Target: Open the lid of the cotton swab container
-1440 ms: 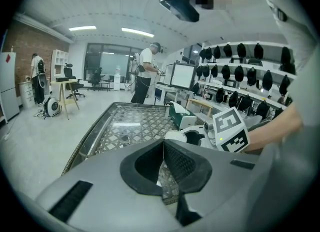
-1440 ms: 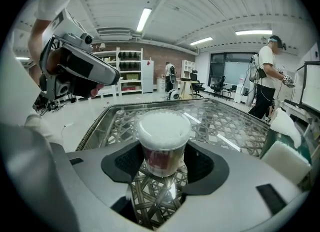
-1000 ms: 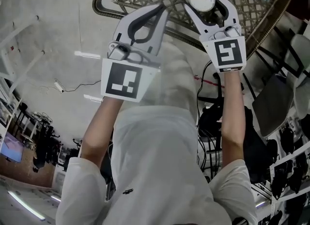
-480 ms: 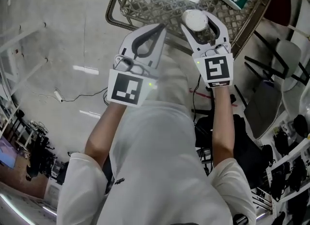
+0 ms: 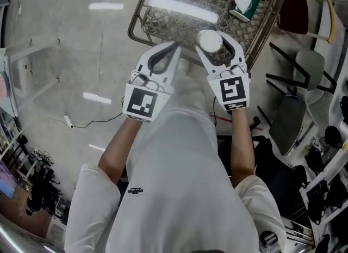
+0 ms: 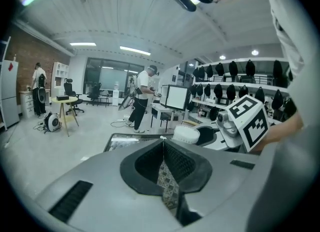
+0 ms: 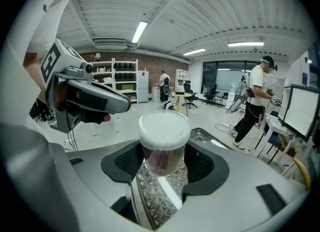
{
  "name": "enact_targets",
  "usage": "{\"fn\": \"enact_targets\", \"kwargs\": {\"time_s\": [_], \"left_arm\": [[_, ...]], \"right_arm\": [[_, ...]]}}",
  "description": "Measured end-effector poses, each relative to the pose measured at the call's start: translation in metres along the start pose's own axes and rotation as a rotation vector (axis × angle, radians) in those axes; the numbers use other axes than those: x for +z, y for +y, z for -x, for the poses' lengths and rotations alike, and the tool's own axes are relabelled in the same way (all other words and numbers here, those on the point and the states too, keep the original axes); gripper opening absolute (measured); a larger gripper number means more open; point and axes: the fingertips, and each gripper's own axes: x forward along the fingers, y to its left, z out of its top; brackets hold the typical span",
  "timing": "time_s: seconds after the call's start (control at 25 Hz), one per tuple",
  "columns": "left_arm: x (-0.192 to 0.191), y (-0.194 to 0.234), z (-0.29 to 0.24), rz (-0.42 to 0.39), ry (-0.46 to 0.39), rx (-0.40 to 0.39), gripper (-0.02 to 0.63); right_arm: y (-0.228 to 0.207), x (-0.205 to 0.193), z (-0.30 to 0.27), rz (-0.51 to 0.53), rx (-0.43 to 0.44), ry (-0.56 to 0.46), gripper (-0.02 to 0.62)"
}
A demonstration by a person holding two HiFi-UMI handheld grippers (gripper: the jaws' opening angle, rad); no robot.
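**Head view.** My right tongs [image 5: 216, 42] grip the cotton swab container [image 5: 210, 42], held in the air over the near edge of the wire basket [image 5: 142, 13]. No worktop shows. My left tongs [image 5: 174, 48] hang just beside it. A green-and-white pack [image 5: 244, 1] lies in the basket's far right corner.

**Left gripper view.** The left tongs [image 6: 163, 148] are closed on nothing. The white lid [image 6: 186, 134] sits to their right.

**Right gripper view.** The jaws clamp the container's clear body below the lid [image 7: 164, 125]. The contents read as a dim reddish-brown mass, with no single swabs resolvable.

**Step.** The lid is on, so I judge opening not yet begun. The next move calls for opening the left tongs, seating them on the lid rim and lifting, while the right tongs hold the body steady.
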Motion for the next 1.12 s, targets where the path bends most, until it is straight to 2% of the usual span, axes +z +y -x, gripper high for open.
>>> {"fn": "enact_targets", "kwargs": {"time_s": [0.4, 0.64, 0.88, 1.12], "left_arm": [[0.057, -0.008, 0.022, -0.074, -0.102, -0.040, 0.005], [0.075, -0.021, 0.035, -0.083, -0.141, -0.072, 0.005], [0.080, -0.040, 0.040, -0.107, -0.147, -0.106, 0.005], [0.085, -0.057, 0.044, -0.133, -0.137, -0.190, 0.005]], "right_arm": [[-0.007, 0.039, 0.037, -0.025, -0.102, 0.000, 0.245], [-0.001, 0.059, 0.057, -0.056, -0.116, -0.024, 0.245], [-0.003, 0.062, 0.071, -0.046, -0.121, -0.028, 0.245], [0.001, 0.065, 0.075, -0.025, -0.096, -0.023, 0.245]]}}
